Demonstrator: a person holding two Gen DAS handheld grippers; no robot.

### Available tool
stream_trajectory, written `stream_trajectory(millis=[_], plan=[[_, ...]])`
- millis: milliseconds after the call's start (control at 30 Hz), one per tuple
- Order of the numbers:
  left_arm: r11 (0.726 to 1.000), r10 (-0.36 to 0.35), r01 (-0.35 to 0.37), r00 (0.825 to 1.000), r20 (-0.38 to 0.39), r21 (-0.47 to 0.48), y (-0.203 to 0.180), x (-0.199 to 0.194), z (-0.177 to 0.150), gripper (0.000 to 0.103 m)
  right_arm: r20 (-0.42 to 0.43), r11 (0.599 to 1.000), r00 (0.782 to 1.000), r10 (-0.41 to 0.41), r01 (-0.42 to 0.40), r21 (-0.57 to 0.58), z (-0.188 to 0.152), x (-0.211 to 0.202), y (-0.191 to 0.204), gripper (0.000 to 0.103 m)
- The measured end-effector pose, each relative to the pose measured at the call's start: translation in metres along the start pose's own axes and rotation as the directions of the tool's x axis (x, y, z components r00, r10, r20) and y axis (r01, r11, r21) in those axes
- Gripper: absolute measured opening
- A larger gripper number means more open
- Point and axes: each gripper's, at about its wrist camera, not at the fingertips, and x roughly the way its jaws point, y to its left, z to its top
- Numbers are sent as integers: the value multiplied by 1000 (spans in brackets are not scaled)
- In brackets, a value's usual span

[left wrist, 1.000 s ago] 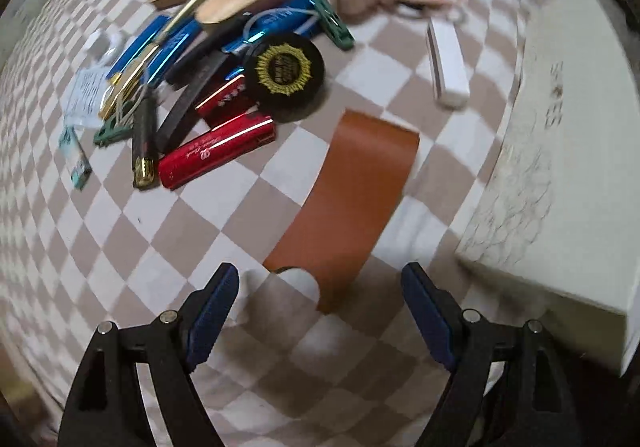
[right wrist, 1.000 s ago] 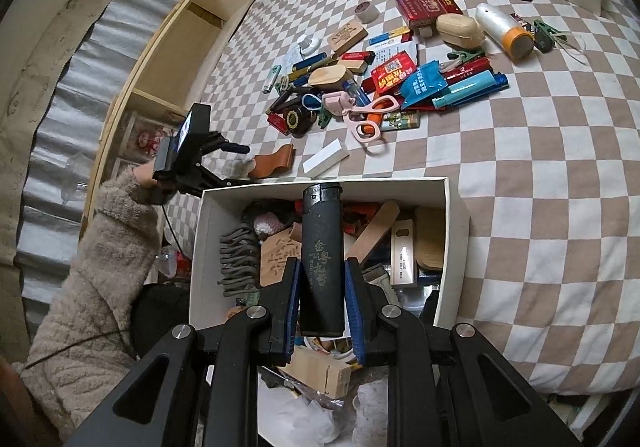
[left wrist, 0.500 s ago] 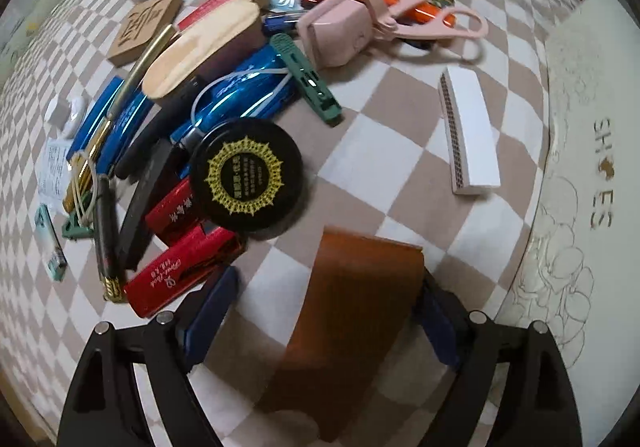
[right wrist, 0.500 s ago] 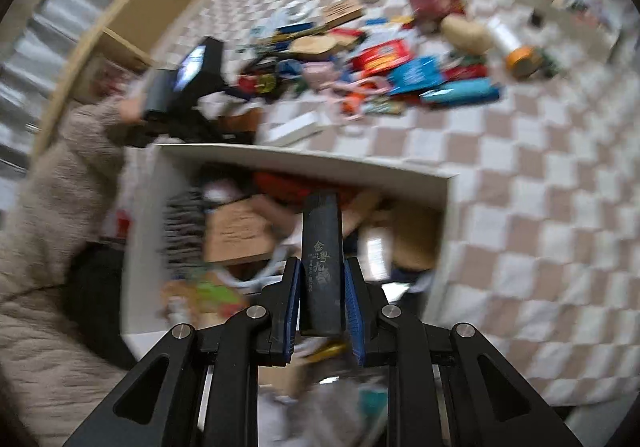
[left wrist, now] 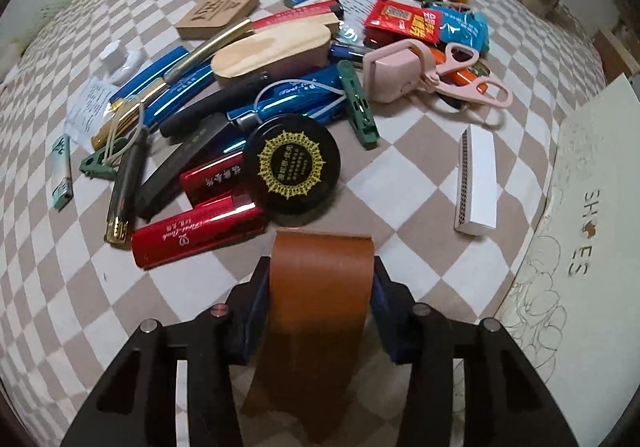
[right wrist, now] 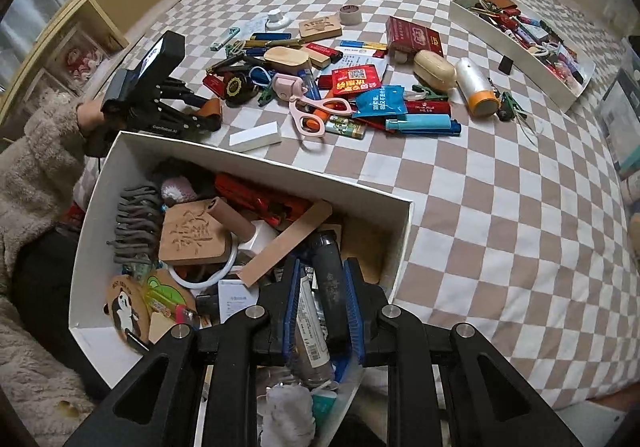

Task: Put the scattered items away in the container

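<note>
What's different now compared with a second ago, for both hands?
The left gripper came down around the brown leather strip, its fingers now closing on it. The right gripper dipped toward the white box, keeping hold of the black lighter. The pile on the checkered cloth stayed put.

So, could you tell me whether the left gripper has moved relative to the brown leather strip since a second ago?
Yes: the left gripper has come forward over the brown leather strip, toward the black round tin; its jaws are closing on it.
</note>
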Motion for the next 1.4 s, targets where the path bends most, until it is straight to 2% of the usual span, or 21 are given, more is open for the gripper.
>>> stream_trajectory(millis=[200,333,433,533,633,833,967,1100,1167,1233,1300,1400], plan=[[996,-18,22,999,47,-91,3,-20,-21,45,15,1000,1000,20,-20,0,1,-4,3,22],[990,-11,25,995,96,-139,-9,-44,-21,45,29,999,999,41,-41,14,2,-6,2,22],[986,9,16,988,152,-166,-7,-61,-18,45,42,999,998,51,-52,17,3,-9,3,22],[981,60,-20,978,201,-194,-7,-87,-21,45,53,998,997,63,-65,22,3,-12,1,22],[976,79,-20,961,266,-218,-9,-113,-18,45,66,996,995,78,-80,34,4,-14,-2,22],[971,82,21,906,415,-239,-32,-184,-27,45,97,991,989,115,-121,59,5,-20,-7,22],[972,11,104,876,482,-211,-58,-216,-34,45,106,987,986,132,-140,72,5,-22,-11,22],[975,-65,164,858,510,-151,-88,-235,-41,45,112,985,983,146,-155,75,3,-23,-12,22],[974,-123,200,858,499,-105,-107,-237,-42,45,113,984,982,152,-161,76,2,-23,-13,22],[970,-191,238,868,459,-45,-130,-233,-42,45,111,983,981,159,-168,77,2,-23,-13,22],[966,-241,259,885,397,9,-152,-220,-41,45,107,982,981,163,-172,78,2,-22,-13,22],[961,-276,260,917,288,91,-186,-194,-42,45,102,982,980,168,-176,73,2,-21,-12,22]])
